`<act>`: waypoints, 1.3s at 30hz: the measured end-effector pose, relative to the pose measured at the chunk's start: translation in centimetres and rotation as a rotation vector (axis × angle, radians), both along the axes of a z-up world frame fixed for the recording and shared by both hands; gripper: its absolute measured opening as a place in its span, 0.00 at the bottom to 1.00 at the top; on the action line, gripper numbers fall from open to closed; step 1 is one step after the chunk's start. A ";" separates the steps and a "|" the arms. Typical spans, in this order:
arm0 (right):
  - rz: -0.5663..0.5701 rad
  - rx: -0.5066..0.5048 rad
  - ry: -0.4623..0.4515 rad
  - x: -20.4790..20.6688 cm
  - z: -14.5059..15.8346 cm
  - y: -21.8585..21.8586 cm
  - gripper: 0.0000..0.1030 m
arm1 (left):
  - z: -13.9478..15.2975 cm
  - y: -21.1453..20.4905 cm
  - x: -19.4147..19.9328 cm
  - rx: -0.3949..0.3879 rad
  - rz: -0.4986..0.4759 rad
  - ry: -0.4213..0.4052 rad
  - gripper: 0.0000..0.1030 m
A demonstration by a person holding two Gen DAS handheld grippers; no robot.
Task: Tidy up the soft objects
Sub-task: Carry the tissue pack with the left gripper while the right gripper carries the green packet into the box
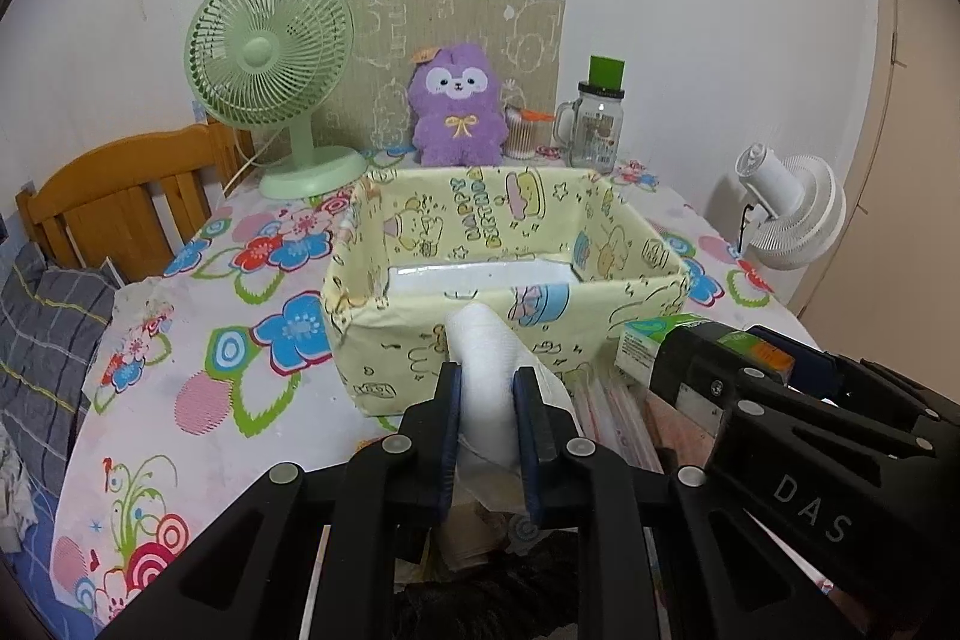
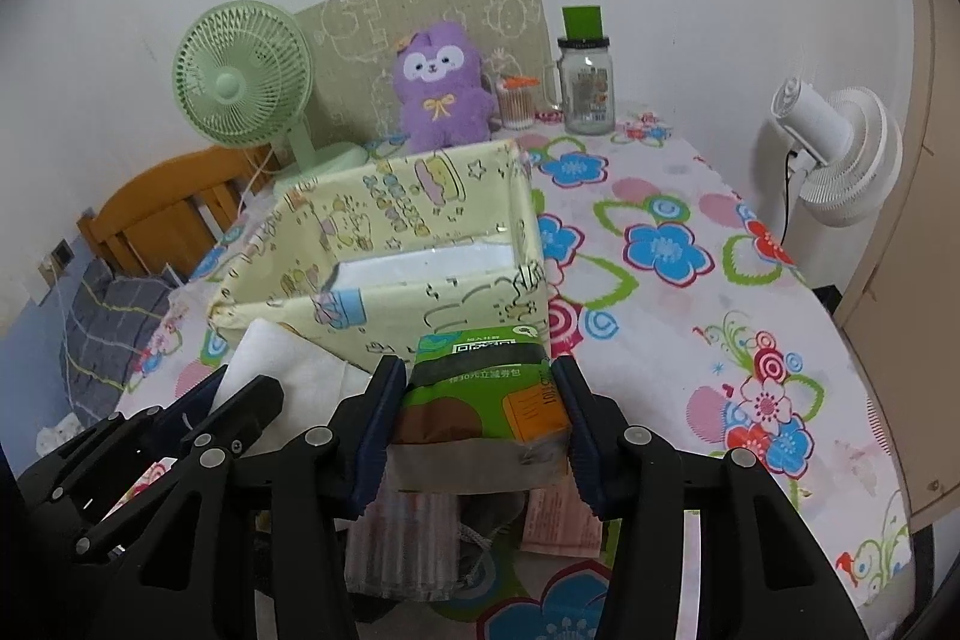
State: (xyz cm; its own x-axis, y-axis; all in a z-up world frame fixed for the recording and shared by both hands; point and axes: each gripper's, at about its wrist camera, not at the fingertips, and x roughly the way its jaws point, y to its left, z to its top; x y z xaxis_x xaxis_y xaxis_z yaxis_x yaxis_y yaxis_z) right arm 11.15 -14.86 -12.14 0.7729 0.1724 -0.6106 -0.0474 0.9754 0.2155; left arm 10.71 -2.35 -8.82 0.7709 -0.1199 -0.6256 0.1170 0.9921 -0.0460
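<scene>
A pale yellow cartoon-print storage box stands open on the table; it also shows in the right wrist view. My left gripper is shut on a white tissue, held just before the box's near wall. My right gripper is shut on a green tissue pack, also close to the box's near wall. The pack shows at right in the left wrist view. The white tissue shows at left in the right wrist view. A purple plush toy sits behind the box.
A green desk fan, a glass jar with green lid and a cotton-swab cup stand at the back. A white fan is at right, a wooden chair at left. More soft items lie under the grippers.
</scene>
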 end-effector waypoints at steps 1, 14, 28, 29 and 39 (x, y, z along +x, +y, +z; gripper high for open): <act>0.000 -0.002 -0.006 -0.2 0.3 0.0 0.52 | 0.3 0.0 -0.1 -0.001 0.000 -0.004 0.15; -0.002 -0.011 -0.076 -1.5 4.1 -0.1 0.52 | 4.2 0.0 -1.1 0.004 0.007 -0.078 0.15; 0.005 -0.033 -0.123 -1.1 7.2 0.2 0.52 | 6.9 0.5 -0.4 0.005 0.016 -0.114 0.15; 0.004 -0.035 -0.125 -0.9 7.3 0.2 0.52 | 7.0 0.5 -0.2 0.006 0.015 -0.116 0.15; 0.011 -0.070 -0.125 1.5 7.5 0.8 0.52 | 6.9 0.9 2.4 0.012 0.020 -0.105 0.15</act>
